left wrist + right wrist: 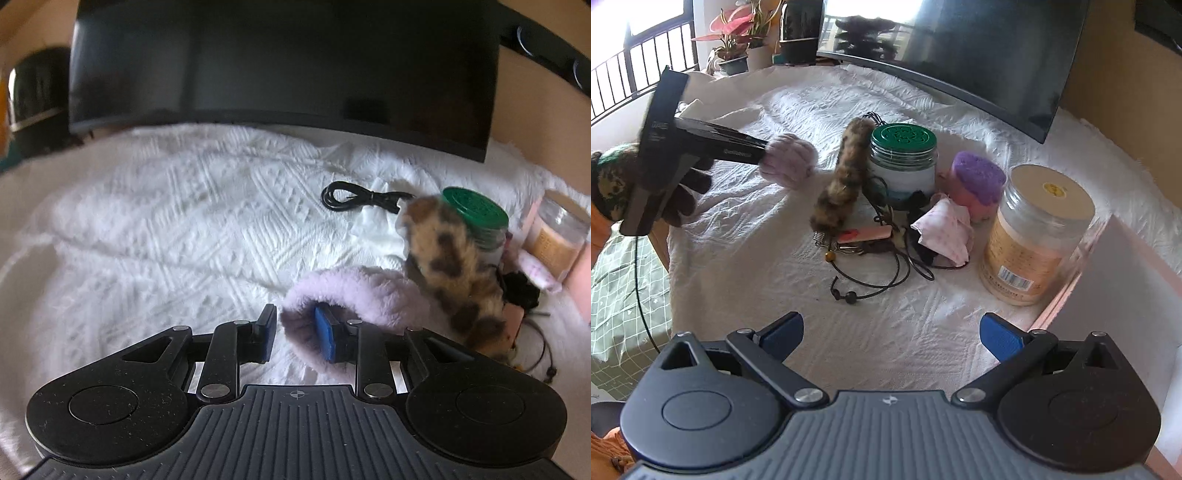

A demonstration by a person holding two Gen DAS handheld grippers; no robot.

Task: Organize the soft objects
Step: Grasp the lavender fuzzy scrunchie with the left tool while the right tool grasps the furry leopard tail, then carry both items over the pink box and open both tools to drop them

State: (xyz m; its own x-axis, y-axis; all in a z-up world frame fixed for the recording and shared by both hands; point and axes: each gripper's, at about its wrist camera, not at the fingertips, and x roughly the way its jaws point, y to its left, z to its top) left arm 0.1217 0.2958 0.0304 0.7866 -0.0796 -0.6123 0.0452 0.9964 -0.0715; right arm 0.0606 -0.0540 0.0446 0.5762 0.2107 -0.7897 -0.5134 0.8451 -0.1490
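In the left wrist view a fluffy lilac scrunchie (354,291) wraps round the right finger of my left gripper (297,334), and part of its band sits squeezed between the blue pads. From the right wrist view the lilac scrunchie (788,162) hangs at that gripper's tip above the white cloth (746,266), and a gloved hand (683,192) grips the handle. A leopard-print fluffy piece (842,184) leans upright against a green-lidded jar (903,162). My right gripper (894,334) stands wide open over bare cloth, holding nothing.
A purple-and-pink sponge (977,181), a pink cloth pouch (947,229), black cords (879,277) and a beige-lidded jar (1034,236) crowd the right side. A dark monitor (280,62) lines the back. A coiled black cable (354,197) lies before it. A white box (1126,295) stands at far right.
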